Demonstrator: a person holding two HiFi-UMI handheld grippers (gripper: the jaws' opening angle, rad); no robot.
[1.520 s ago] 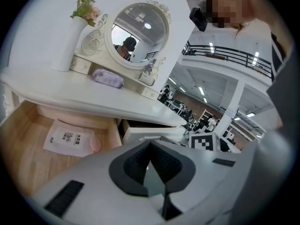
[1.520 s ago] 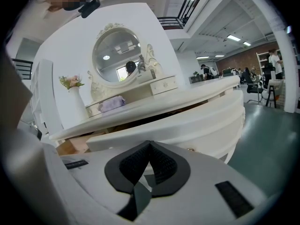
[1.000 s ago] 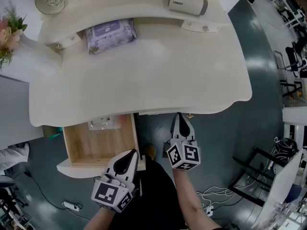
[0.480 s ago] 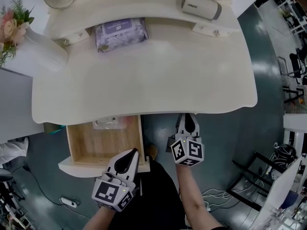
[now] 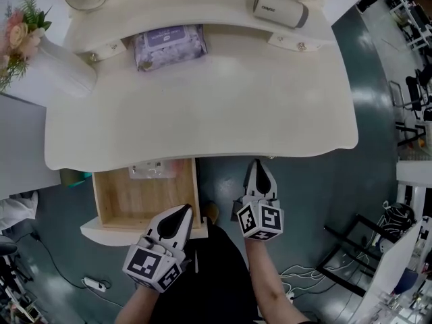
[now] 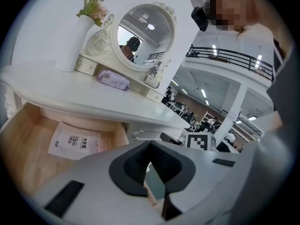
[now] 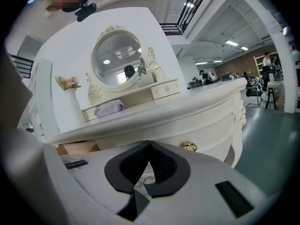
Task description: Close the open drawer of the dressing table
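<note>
Since half a second ago the left tongs (image 5: 184, 210) have slid a little toward the lower left of the head view and the right tongs (image 5: 257, 163) have edged up toward the worktop's front edge, while the drawer (image 5: 144, 202) remains pulled out just as far. Both tongs are pressed together at their tips with nothing between them, as the left tongs (image 6: 150, 144) and right tongs (image 7: 150, 143) show in their own views. The drawer hangs open under the left part of the cream worktop (image 5: 202, 106), left of centre in the frame, its pale wooden bottom bare except for a white packet (image 5: 150, 170) at the back. The left tongs' tip lies over the right end of the drawer front; whether it touches cannot be told. On the worktop's raised back shelf lie a purple pouch (image 5: 169, 46) and a white cylinder (image 5: 280, 9), with a white vase (image 5: 64, 73) of flowers at the upper left. The floor (image 5: 317, 201) is glossy dark teal. The round mirror (image 6: 143, 34) is cut off at the top of the head view. A gold knob (image 7: 189, 146) shows just past the right tongs.
</note>
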